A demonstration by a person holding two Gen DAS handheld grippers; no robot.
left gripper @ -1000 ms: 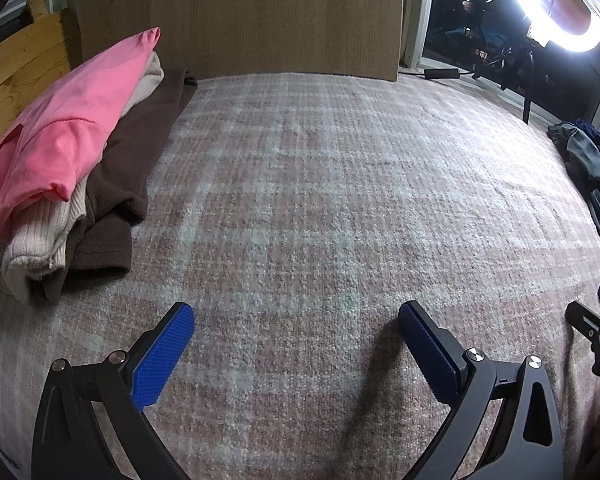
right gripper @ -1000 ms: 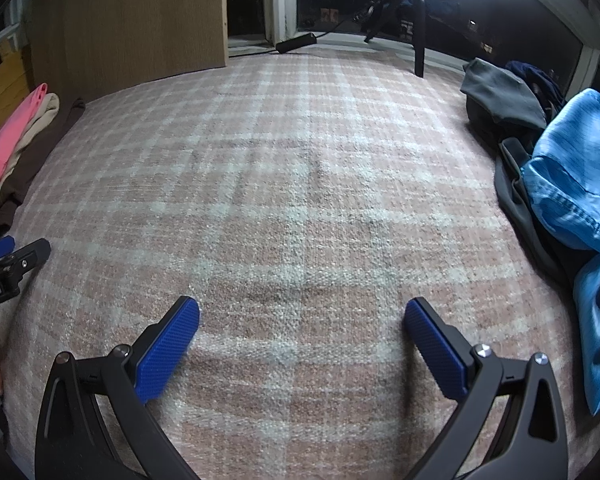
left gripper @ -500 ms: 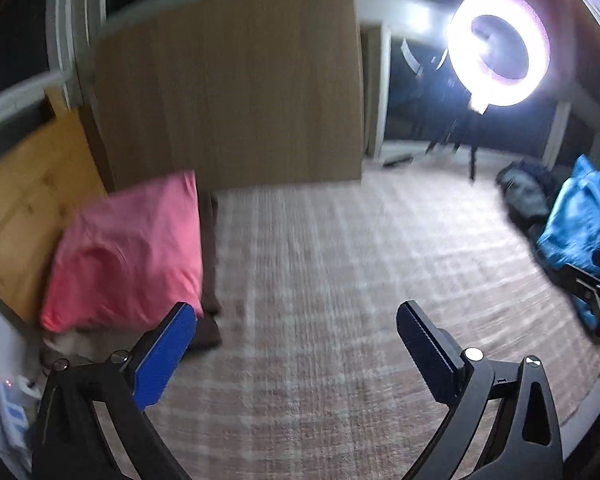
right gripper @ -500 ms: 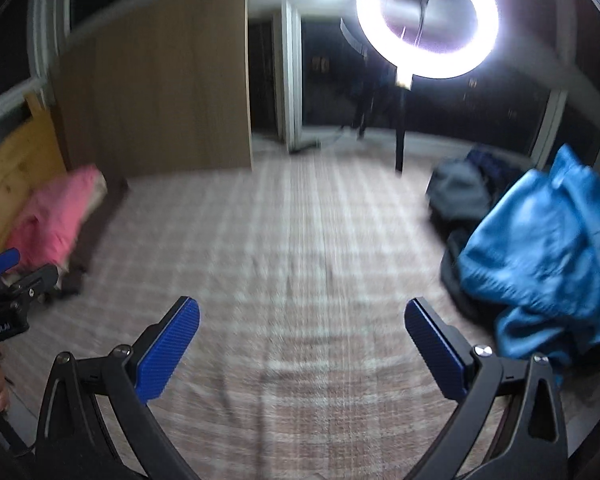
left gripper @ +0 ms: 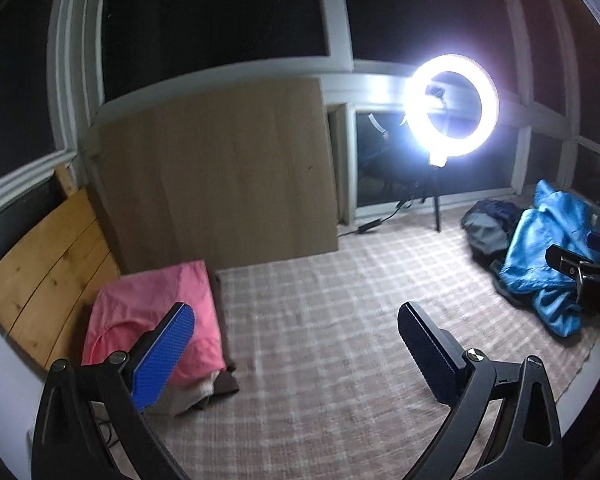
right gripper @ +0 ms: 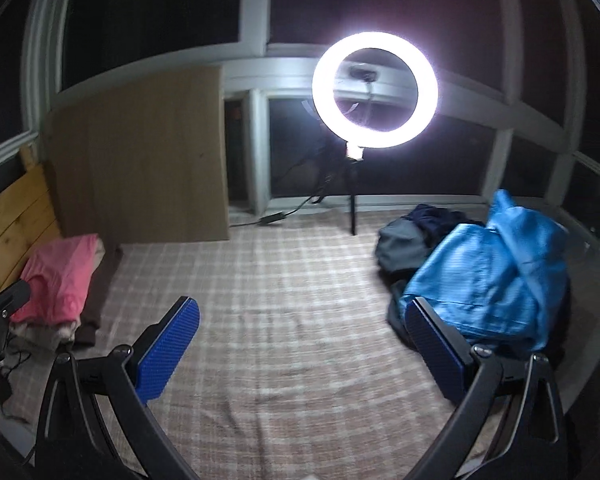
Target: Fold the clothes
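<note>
A stack of folded clothes with a pink garment (left gripper: 156,312) on top lies at the left of the plaid blanket (left gripper: 332,320); it also shows in the right wrist view (right gripper: 60,280). A crumpled blue garment (right gripper: 496,280) lies on a dark clothes heap (right gripper: 412,236) at the right; it also shows in the left wrist view (left gripper: 548,252). My left gripper (left gripper: 296,344) is open and empty, raised above the blanket. My right gripper (right gripper: 302,340) is open and empty, raised too, left of the blue garment.
A lit ring light (right gripper: 374,90) on a tripod stands at the far edge, with a cable and adapter (right gripper: 274,218) on the floor. A brown board (left gripper: 220,176) and wooden planks (left gripper: 48,264) stand behind the folded stack. Dark windows surround the bed.
Both grippers have lifted up and tilted back from close over the blanket, so the window and ring light have come into view. Both stay open and empty.
</note>
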